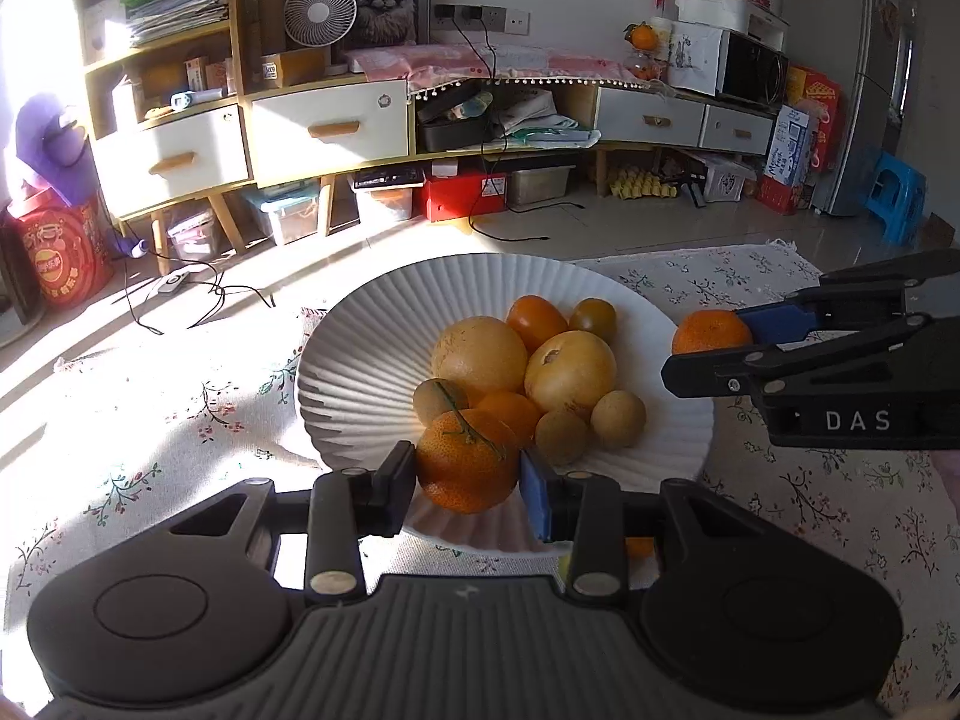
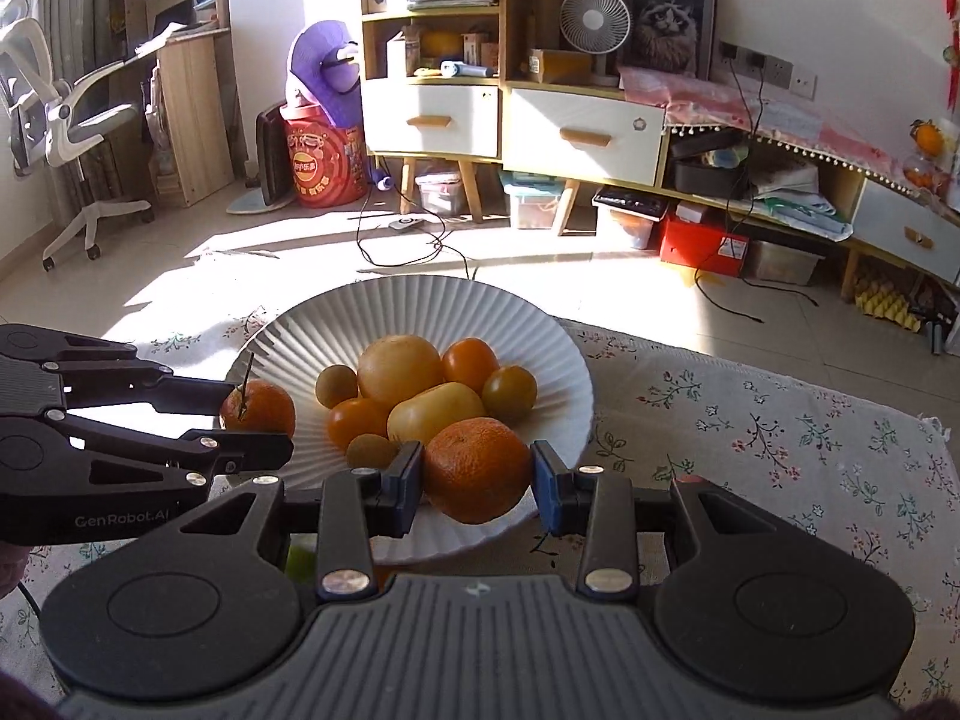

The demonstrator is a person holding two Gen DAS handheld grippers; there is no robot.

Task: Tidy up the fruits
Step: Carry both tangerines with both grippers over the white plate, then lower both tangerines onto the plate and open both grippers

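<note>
While both grippers hover over the flower-print desk (image 2: 780, 420), the white ribbed plate (image 1: 372, 360) already carries a loose heap of pears, tomatoes and small brown fruits, and either arrival could nudge the pile and send a round fruit rolling over the rim. Left gripper (image 1: 468, 480): jaws clamped on a stemmed mandarin (image 1: 465, 468) above the plate's near edge. Right gripper (image 2: 477, 474): jaws clamped on a second mandarin (image 2: 477, 468) at its own near edge. Releasing either too close to the edge risks a roll onto the cloth.
</note>
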